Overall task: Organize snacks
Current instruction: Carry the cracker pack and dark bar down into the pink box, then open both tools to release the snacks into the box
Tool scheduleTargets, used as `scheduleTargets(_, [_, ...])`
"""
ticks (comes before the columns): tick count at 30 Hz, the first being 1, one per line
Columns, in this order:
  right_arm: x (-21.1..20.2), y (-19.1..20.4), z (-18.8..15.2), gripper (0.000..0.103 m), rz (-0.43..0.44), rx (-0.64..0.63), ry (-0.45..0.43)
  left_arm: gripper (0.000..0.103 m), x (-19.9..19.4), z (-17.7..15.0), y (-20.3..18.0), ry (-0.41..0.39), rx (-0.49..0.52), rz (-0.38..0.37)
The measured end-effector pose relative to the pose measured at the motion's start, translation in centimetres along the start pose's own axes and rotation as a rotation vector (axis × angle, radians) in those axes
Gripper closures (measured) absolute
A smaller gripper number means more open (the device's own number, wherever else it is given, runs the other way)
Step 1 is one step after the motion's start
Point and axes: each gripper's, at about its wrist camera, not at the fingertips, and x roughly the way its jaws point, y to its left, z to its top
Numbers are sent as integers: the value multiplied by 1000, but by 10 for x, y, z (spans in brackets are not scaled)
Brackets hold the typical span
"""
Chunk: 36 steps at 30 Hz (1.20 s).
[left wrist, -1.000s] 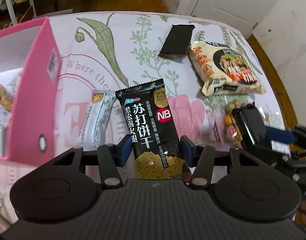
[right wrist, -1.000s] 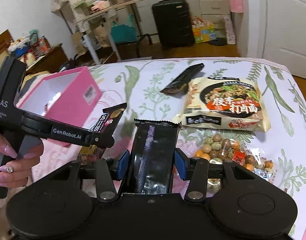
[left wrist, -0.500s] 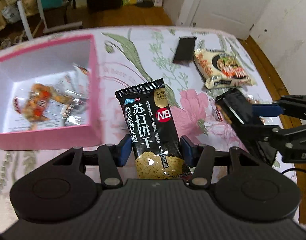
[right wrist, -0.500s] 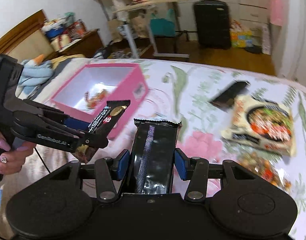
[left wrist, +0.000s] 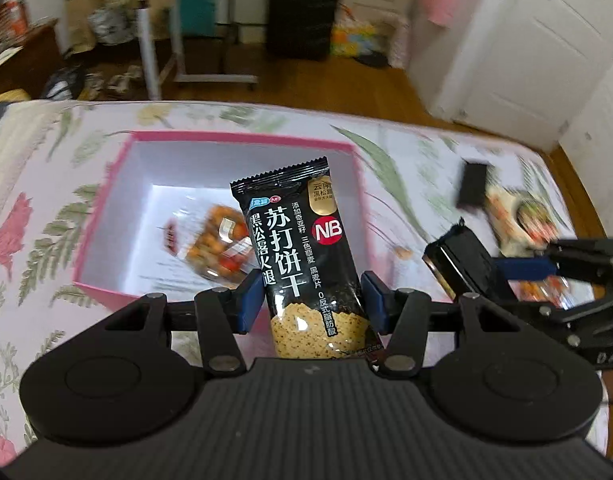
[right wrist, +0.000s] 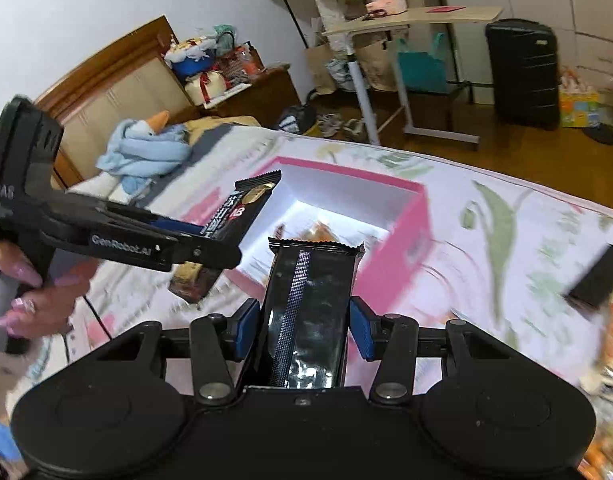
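Gripping a black cracker packet (left wrist: 306,256) between its blue-padded fingers, the left gripper (left wrist: 312,298) hangs above the near edge of a pink box (left wrist: 102,216) on the flowered bed. A bag of mixed nuts (left wrist: 216,246) lies inside the box. To the right, the right gripper (right wrist: 304,328) clamps a shiny black snack bar (right wrist: 310,304); beyond it lie another black bar (left wrist: 472,186) and a blurred noodle packet (left wrist: 522,216).

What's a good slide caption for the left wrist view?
Left tool holds a cracker pack above the pink box, which already contains a snack bag.
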Motion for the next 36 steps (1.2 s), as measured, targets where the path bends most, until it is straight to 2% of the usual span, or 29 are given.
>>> scheduleTargets(4, [39,1,22,49,17,23,-4,51,20,10,35,-35,-75,28])
scheduleTargets(8, [87,2,41,49,7,27,17,51,56,21,63,-35,-76,125])
scheduleTargets(16, [179,0,58,49,-99,-34,103,51,117,25,104,57,-83,131])
scheduleTargets(19, [199,-4,60,46,-80,13,119,49,126,21,114,73,-131,137])
scheduleTargets(20, [201,-7,60,41,-69,41,131,48,126,19,116,68,-134,134])
scheduleTargets(21, [201,-9,58,37,-64,62,130,48,125,17,117,63,-128,129])
scheduleTargets(25, [183,-15,52,38,-24,99,87,47,111,9,111,26,-97,108])
scheduleTargets(31, [105,-12,44,37,-4,118,11,47,81,1,86,27,-42,42])
scheduleTargets(36, [31,-12,35,37,-78,121,2,47,41,2,53,9,5,-14])
